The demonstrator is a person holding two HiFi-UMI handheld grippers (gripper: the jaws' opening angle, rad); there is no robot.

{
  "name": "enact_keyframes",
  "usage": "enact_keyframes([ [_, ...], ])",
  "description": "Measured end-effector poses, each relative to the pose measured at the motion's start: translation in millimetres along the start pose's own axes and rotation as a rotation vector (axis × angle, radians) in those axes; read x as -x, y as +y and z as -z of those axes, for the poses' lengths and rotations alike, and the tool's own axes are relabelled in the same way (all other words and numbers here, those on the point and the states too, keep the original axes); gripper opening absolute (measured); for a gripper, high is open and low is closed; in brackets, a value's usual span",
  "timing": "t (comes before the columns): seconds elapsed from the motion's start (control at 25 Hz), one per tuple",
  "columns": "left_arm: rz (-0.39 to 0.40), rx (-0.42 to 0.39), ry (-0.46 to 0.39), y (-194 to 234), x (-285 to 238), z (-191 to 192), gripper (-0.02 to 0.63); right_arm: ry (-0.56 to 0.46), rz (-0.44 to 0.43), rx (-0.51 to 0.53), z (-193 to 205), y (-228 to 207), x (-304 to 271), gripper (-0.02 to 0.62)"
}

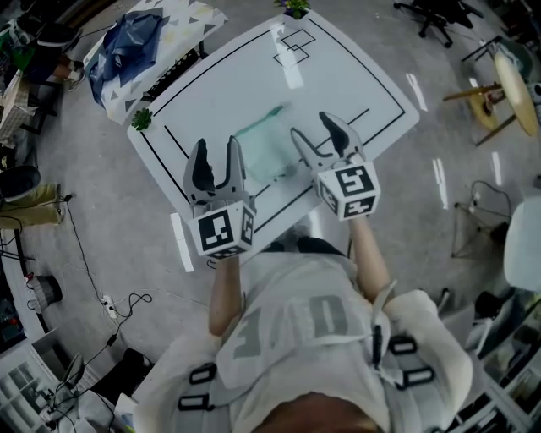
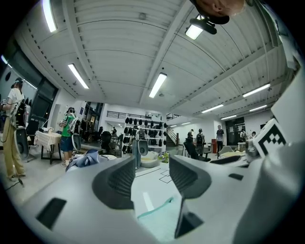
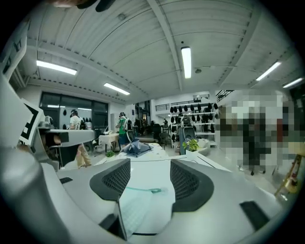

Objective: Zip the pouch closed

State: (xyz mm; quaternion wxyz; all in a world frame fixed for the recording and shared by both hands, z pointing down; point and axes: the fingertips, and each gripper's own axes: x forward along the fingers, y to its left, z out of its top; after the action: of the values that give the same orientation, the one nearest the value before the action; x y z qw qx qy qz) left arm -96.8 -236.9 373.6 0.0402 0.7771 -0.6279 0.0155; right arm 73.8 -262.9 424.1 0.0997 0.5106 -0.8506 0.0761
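A pale teal mesh pouch (image 1: 264, 145) lies flat on the white table (image 1: 228, 80), between and beyond my two grippers. My left gripper (image 1: 216, 163) hovers at the pouch's left side, jaws open and empty; the pouch (image 2: 162, 221) shows low between its jaws. My right gripper (image 1: 319, 134) stands open at the pouch's right edge, nothing between its fingers. In the right gripper view the pouch (image 3: 138, 209) lies below the jaws, its teal zip line and puller (image 3: 155, 190) towards the far end.
Black lines and two squares (image 1: 293, 46) are marked on the table. Small green plants (image 1: 141, 119) sit at the table's left corner and its far edge (image 1: 296, 8). A second table with blue cloth (image 1: 127, 46) stands to the left. Chairs and cables surround the table.
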Motion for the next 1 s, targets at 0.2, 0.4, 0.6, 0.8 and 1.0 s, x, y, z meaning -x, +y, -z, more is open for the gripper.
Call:
enact_keyframes([
  [0.2,0.003,0.023,0.006,-3,1,2,0.204,0.142,-0.044,0.123,26,-20,-43,0.250],
  [0.4,-0.019,0.016,0.024,3,-4,6,0.204,0.313,-0.089,0.226,71,-35,-95,0.251],
  [0.6,-0.057,0.029,0.044,19,-5,11,0.204,0.463,-0.152,0.330,113,-41,-130,0.250],
  [0.8,-0.070,0.049,0.048,30,-8,15,0.204,0.562,-0.217,0.372,138,-42,-151,0.250],
  [1.0,-0.086,0.039,0.056,37,-11,16,0.204,0.599,-0.276,0.359,149,-42,-162,0.249],
])
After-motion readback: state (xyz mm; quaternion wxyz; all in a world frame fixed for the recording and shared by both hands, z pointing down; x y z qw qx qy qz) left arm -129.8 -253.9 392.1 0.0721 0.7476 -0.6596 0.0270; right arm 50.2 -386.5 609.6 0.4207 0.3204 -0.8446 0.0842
